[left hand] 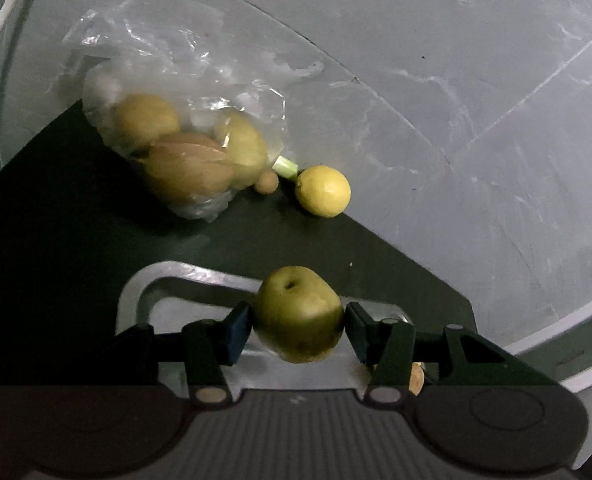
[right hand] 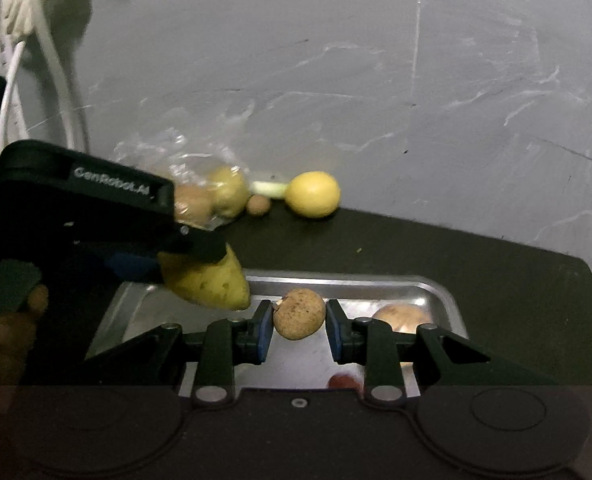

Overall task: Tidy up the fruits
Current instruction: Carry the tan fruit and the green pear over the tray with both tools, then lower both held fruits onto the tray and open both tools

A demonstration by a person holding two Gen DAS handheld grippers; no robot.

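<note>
The left gripper (left hand: 298,318) is pinching a green fruit (left hand: 298,314) between both pads, hanging over the near-left corner of the metal tray (right hand: 436,286). To its right, the right gripper (right hand: 299,320) is straddling a small brown fruit (right hand: 299,314), with a gap showing at each pad. Behind, along the dark counter's (right hand: 456,248) back edge, a plastic bag (left hand: 168,120) of fruit and a lemon (left hand: 323,191) are lying against the wall. Only the right wrist view is showing a hand (right hand: 8,320) and a pale fruit (right hand: 402,316) in the tray.
</note>
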